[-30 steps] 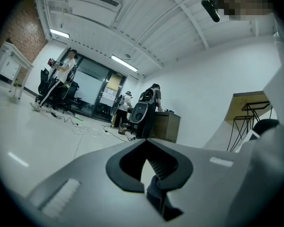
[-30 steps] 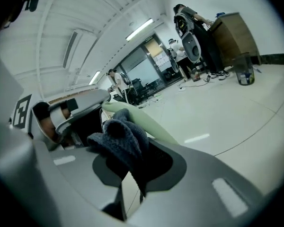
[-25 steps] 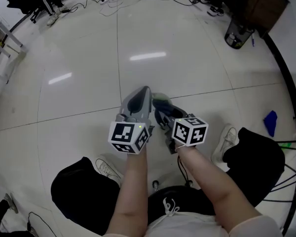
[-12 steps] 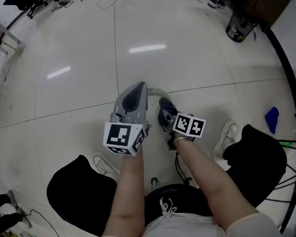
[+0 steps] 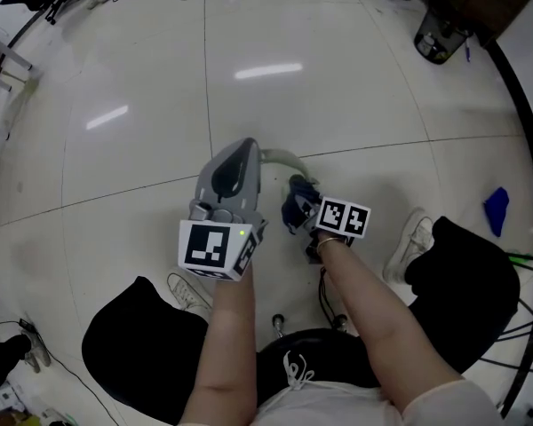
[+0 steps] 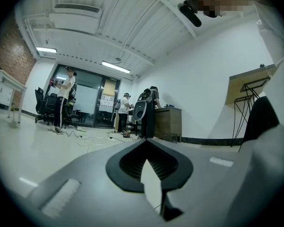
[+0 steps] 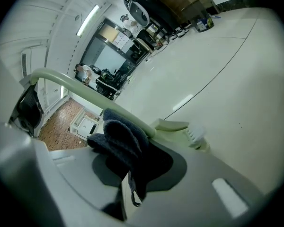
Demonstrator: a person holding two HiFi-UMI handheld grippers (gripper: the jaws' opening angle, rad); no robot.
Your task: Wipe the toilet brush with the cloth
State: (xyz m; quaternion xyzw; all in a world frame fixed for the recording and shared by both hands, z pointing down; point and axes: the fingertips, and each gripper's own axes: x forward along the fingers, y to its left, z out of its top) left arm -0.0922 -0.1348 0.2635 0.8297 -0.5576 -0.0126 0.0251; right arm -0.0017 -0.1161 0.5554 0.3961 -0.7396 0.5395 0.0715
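We clamp the dark cloth (image 7: pixel 116 143) in our right gripper (image 7: pixel 132 178), pressed against the toilet brush (image 7: pixel 80 90) handle (pale green). Our left gripper (image 6: pixel 149 174) pinches that handle's end.

No legible text, labels or numbers (in any view)

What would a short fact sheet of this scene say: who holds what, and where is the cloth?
Left gripper: jaws nearly together on a pale strip, apparently the toilet brush handle
Right gripper: shut on a dark blue cloth
Cloth position: bunched against the pale green handle, just short of the white bristles
Brush: held in the air above the floor
Floor: glossy pale tiles
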